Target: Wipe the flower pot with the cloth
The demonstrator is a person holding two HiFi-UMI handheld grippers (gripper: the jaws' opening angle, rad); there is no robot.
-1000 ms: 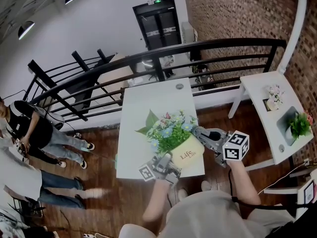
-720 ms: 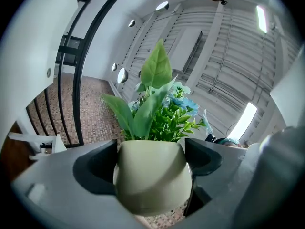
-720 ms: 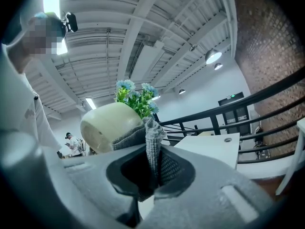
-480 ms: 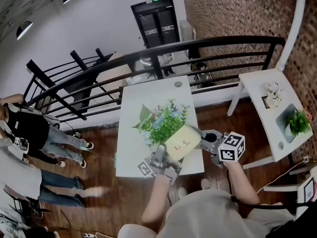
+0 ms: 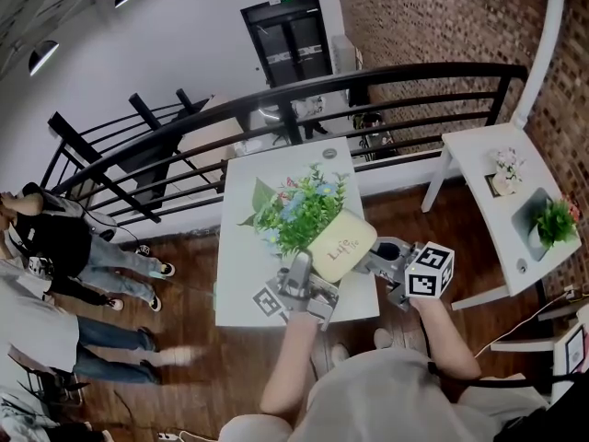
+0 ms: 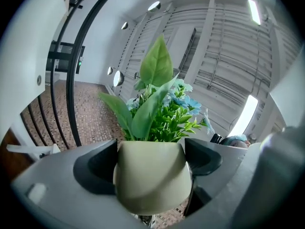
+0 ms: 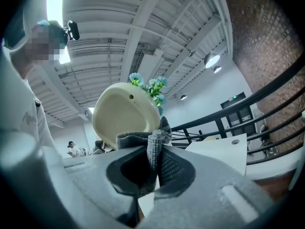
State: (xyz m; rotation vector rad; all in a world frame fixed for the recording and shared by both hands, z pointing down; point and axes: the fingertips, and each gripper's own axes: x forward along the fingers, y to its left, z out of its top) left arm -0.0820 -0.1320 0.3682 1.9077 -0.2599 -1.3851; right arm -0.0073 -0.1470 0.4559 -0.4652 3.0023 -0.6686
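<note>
Left gripper view: my left gripper [image 6: 150,159] clamps the cream flower pot [image 6: 150,182], tilted. My right gripper [image 7: 151,173] pinches the grey cloth [image 7: 153,144], which touches the pot's underside.

Head view steeply down; gripper views close-up; all share flower pot [image 5: 342,244].
</note>
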